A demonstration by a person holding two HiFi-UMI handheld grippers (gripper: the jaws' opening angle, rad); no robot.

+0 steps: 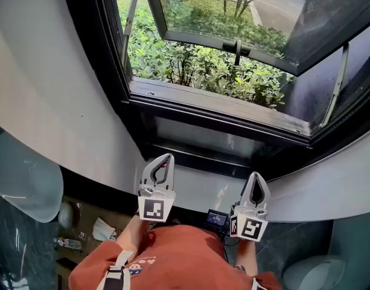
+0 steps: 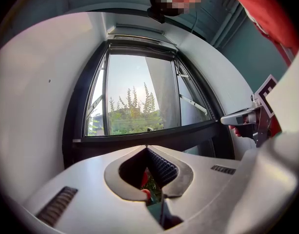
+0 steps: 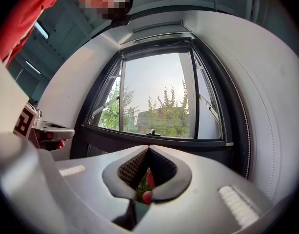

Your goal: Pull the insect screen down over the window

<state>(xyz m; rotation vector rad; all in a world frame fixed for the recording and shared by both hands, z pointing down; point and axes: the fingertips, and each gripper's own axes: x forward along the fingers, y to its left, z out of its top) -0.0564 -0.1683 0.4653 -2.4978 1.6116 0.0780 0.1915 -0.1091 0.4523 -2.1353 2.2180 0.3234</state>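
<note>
A black-framed window [image 1: 221, 110] stands in front of me, its sash [image 1: 233, 38] swung outward over green shrubs. No mesh shows across the opening. A pale bar [image 2: 139, 37] runs along the top of the frame, also visible in the right gripper view as the pale bar [image 3: 159, 33]. My left gripper [image 1: 168, 157] and right gripper [image 1: 257, 174] hang side by side below the sill, apart from the frame, both shut with nothing between the jaws. Along its own jaws the left gripper [image 2: 147, 148] faces the window's lower rail, and the right gripper [image 3: 149, 147] does the same.
White curved walls [image 1: 58, 95] flank the window. A handle [image 1: 237, 47] sits on the sash's lower rail, with stay arms [image 1: 337, 83] at the sides. A small screen device [image 1: 216, 218] lies by the wall; clutter [image 1: 103, 228] is on the floor at lower left.
</note>
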